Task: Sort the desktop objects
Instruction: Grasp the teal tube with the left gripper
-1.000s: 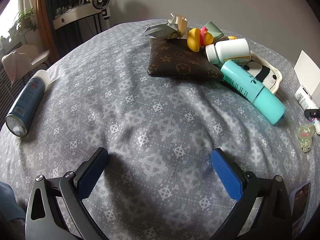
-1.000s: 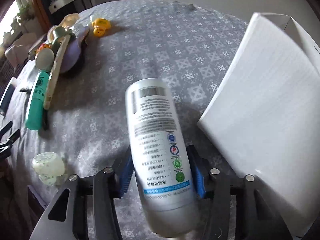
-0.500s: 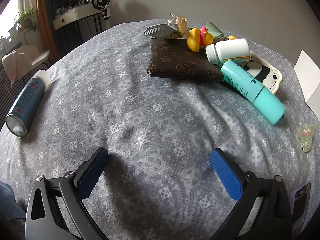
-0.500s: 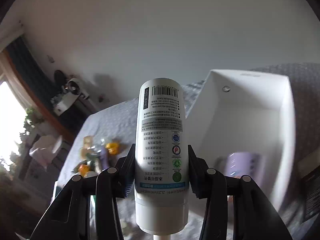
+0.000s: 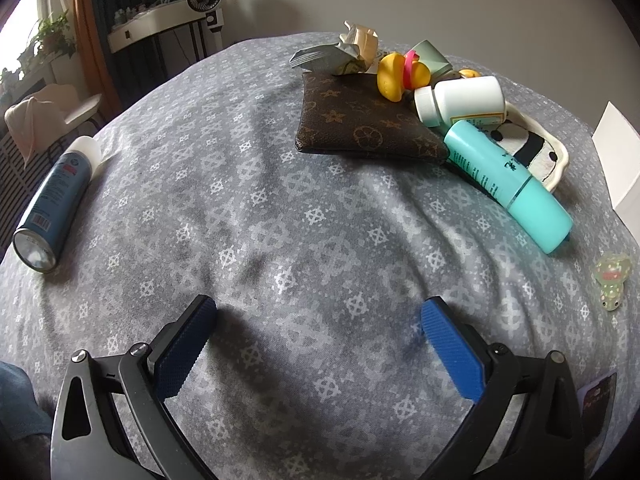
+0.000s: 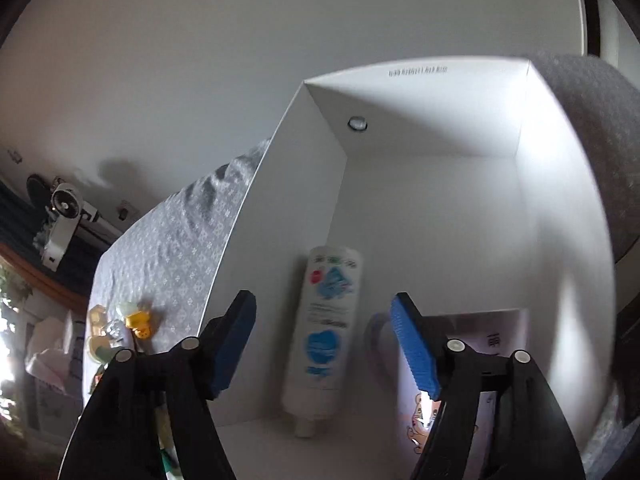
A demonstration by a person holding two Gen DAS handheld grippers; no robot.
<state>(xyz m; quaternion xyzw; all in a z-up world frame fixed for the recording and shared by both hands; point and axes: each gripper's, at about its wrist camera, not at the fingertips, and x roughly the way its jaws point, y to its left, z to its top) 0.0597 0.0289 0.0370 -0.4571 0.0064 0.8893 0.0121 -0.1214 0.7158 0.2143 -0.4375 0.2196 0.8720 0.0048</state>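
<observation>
My right gripper (image 6: pixel 322 320) is open and empty above the open white box (image 6: pixel 420 96). A white bottle with blue labels (image 6: pixel 326 332) lies on the box floor between the fingers. My left gripper (image 5: pixel 318 328) is open and empty, low over the grey patterned cloth (image 5: pixel 280 216). Ahead of it lie a brown wallet (image 5: pixel 360 124), a teal bottle (image 5: pixel 508 184), a white pill bottle (image 5: pixel 460 100), a yellow duck (image 5: pixel 396 76) and a panda dish (image 5: pixel 536 148). A blue spray can (image 5: pixel 56 196) lies at the far left.
A small green toy (image 5: pixel 610 276) lies at the right edge of the cloth. A corner of the white box (image 5: pixel 618 164) shows at the far right. Crumpled paper (image 5: pixel 352 50) sits behind the wallet. A printed card (image 6: pixel 472 344) lies in the box.
The right gripper has opened and let go of the white bottle, which now lies inside the box. The left gripper has not moved.
</observation>
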